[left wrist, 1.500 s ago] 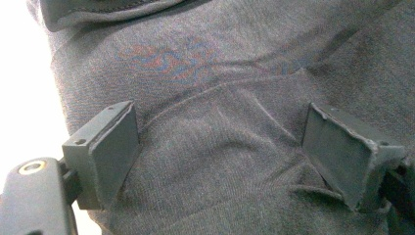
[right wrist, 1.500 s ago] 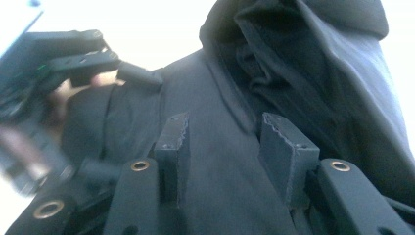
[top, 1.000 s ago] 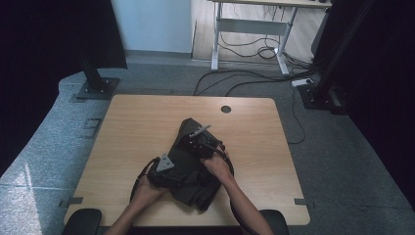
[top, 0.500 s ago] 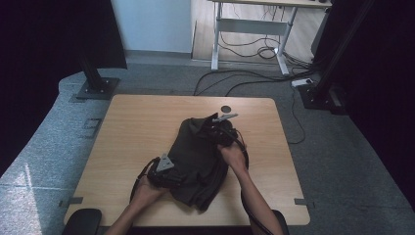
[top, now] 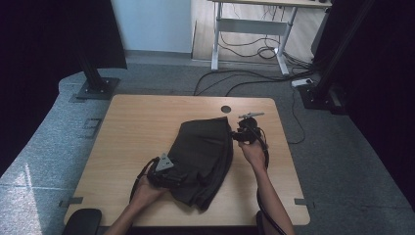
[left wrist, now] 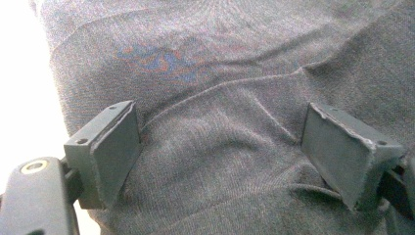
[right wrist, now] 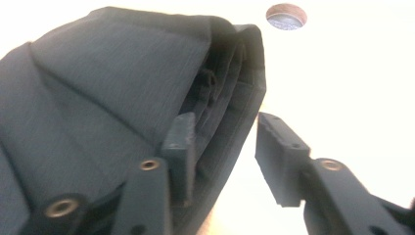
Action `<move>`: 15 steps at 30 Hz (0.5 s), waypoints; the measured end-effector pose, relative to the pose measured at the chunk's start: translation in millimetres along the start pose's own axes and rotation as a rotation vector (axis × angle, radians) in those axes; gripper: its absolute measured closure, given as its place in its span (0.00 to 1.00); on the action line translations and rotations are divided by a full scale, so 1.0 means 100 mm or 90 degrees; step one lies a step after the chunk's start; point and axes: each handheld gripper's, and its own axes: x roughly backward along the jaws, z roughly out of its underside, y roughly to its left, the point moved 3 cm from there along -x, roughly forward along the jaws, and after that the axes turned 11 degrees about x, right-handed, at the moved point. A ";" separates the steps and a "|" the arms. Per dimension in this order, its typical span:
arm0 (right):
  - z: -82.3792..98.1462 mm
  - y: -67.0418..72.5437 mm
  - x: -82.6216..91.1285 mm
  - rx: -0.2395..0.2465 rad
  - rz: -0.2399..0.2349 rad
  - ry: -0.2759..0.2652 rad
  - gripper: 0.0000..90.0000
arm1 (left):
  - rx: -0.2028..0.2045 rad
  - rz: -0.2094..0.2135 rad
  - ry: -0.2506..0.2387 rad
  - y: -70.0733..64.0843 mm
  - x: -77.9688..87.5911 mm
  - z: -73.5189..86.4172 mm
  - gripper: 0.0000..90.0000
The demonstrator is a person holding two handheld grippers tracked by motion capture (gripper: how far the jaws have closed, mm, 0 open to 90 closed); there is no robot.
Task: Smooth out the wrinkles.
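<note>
Nearest the person, the left tongs (top: pixel 169 176) rest on the near left part of a dark folded garment (top: pixel 203 156), a soft knitted piece that lies mid-desk, a little to the right of centre. In the left gripper view their jaws stand wide, pads (left wrist: pixel 115 147) set down on the cloth with a broad fold of it bulging between them; they seem to pin the fabric to the desk (top: pixel 137 122) rather than pinch it.

Farther off, the right tongs (top: pixel 243 134) sit at the garment's far right corner. Their jaws have just been opening, and in the right gripper view (right wrist: pixel 230 156) the layered hem edge lies between them, one pad against the cloth, the other standing clear, so the hold looks let go.

The garment (right wrist: pixel 98 83) will likely handle as light, limp and slightly grippy: it drapes, creases and slides in layers, so a pull at one layer may drag the fold apart. The safest hold is probably at a corner or along the thick stacked hem, taking all layers at once, while the other tongs weigh down the near side.

Beyond the corner, a round cable hole (top: pixel 225 109) sits in the desk's far edge.
</note>
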 end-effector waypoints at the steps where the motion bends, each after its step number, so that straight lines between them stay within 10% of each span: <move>1: 0.00 0.01 0.02 0.007 0.001 0.000 0.58 | 0.004 0.005 -0.002 0.01 0.00 0.00 0.16; 15: 0.18 0.39 0.26 0.074 -0.017 -0.016 0.24 | 0.000 0.020 -0.021 0.06 0.35 -0.43 0.14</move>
